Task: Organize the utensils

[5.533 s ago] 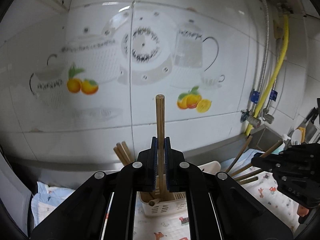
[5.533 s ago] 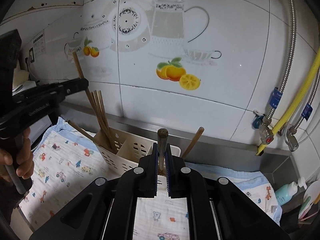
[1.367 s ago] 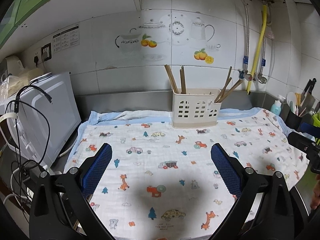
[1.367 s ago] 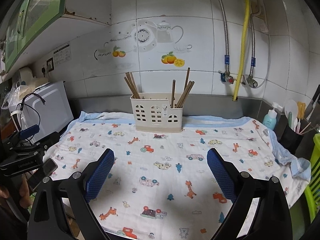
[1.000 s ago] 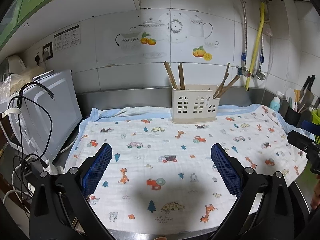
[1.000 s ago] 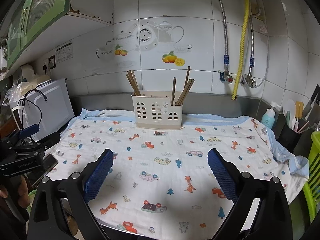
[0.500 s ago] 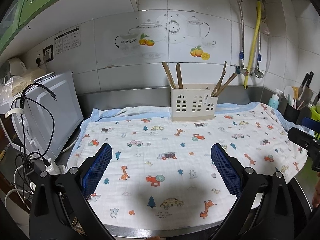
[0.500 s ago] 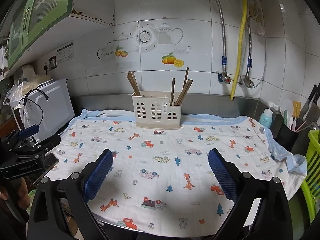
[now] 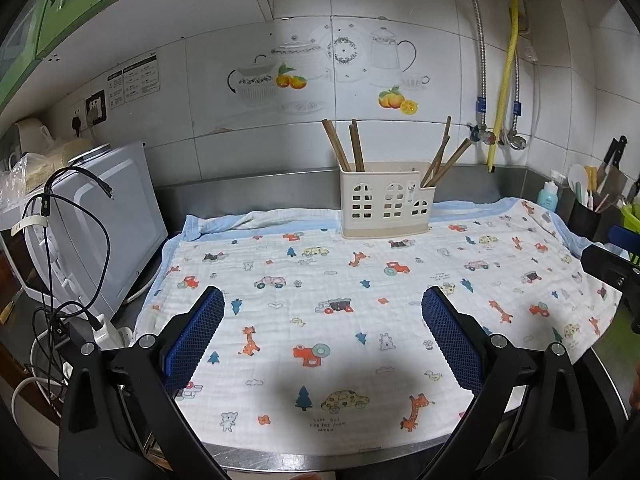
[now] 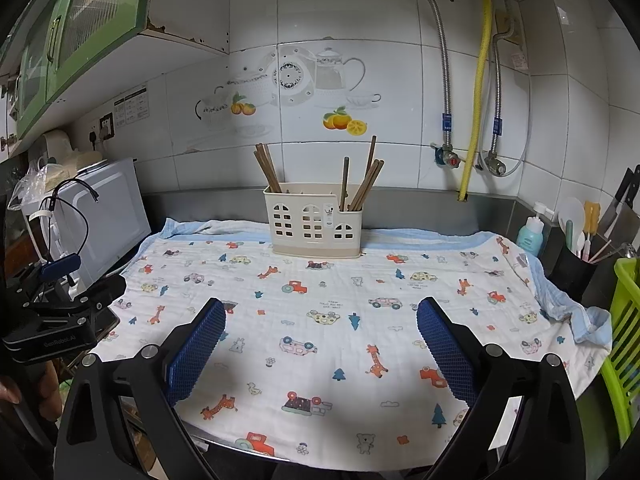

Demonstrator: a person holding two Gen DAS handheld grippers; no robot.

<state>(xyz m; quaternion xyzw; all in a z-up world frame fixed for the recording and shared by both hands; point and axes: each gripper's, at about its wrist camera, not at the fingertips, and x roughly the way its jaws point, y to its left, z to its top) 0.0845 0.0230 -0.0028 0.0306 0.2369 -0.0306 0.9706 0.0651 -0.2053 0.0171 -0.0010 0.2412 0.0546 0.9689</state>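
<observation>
A cream utensil holder (image 9: 385, 211) stands at the back of the counter on a patterned cloth (image 9: 340, 280); it also shows in the right wrist view (image 10: 314, 224). Wooden chopsticks stand in its left compartment (image 9: 346, 146) and its right compartment (image 9: 442, 158), seen likewise in the right wrist view (image 10: 267, 168) (image 10: 366, 180). My left gripper (image 9: 322, 332) is open and empty, held back over the counter's front edge. My right gripper (image 10: 320, 338) is open and empty, also far back from the holder.
A microwave (image 9: 104, 216) with cables stands at the left. Pipes and a yellow hose (image 10: 476, 92) run down the wall. A black utensil cup (image 10: 572, 268), a soap bottle (image 10: 530, 234) and a green basket (image 10: 626, 336) are at the right.
Both grippers released their chopsticks into the holder, opened wide and drew back from it. In the last second they have only drifted slightly.
</observation>
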